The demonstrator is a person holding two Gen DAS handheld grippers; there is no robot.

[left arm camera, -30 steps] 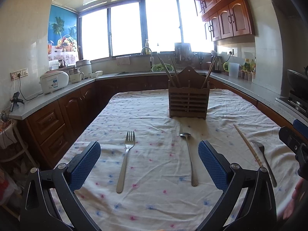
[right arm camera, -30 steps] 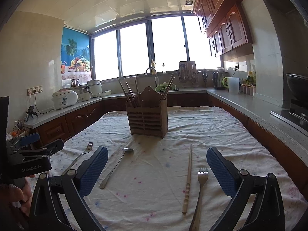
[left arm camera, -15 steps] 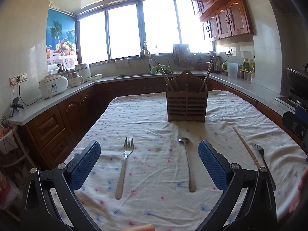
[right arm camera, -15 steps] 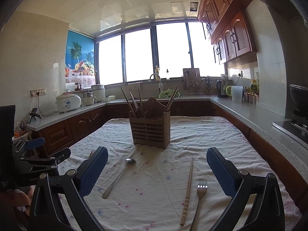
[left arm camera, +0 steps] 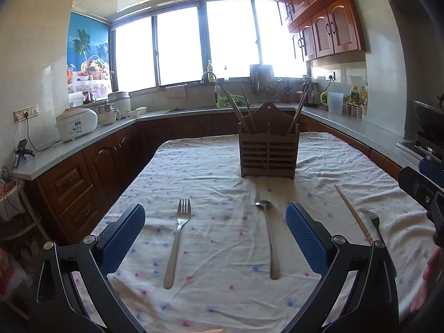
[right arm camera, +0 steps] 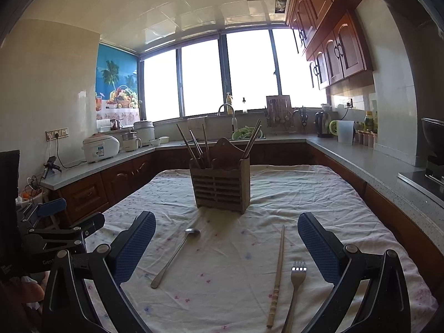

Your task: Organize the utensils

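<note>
A wooden slatted utensil holder [left arm camera: 267, 154] [right arm camera: 221, 186] stands upright mid-table with several chopsticks in it. On the cloth in the left wrist view lie a fork [left arm camera: 177, 242], a spoon [left arm camera: 268, 236], a single chopstick [left arm camera: 353, 213] and a second fork [left arm camera: 374, 224]. The right wrist view shows the spoon [right arm camera: 174, 256], the chopstick [right arm camera: 277, 272] and a fork [right arm camera: 295, 285]. My left gripper [left arm camera: 215, 236] is open above the fork and spoon. My right gripper [right arm camera: 226, 245] is open above the spoon and chopstick. Neither holds anything.
The table wears a white cloth with small coloured dots [left arm camera: 222, 291]. Counters [left arm camera: 69, 149] ring it, carrying a rice cooker [left arm camera: 76, 127], a kettle [right arm camera: 322, 125] and a sink [right arm camera: 227, 111]. The other gripper shows at the frame edge [left arm camera: 421, 188] [right arm camera: 55, 236].
Both views have tilted up and pulled back slightly, so the holder and utensils sit lower in frame. The utensils have not moved, and both grippers stay open.
</note>
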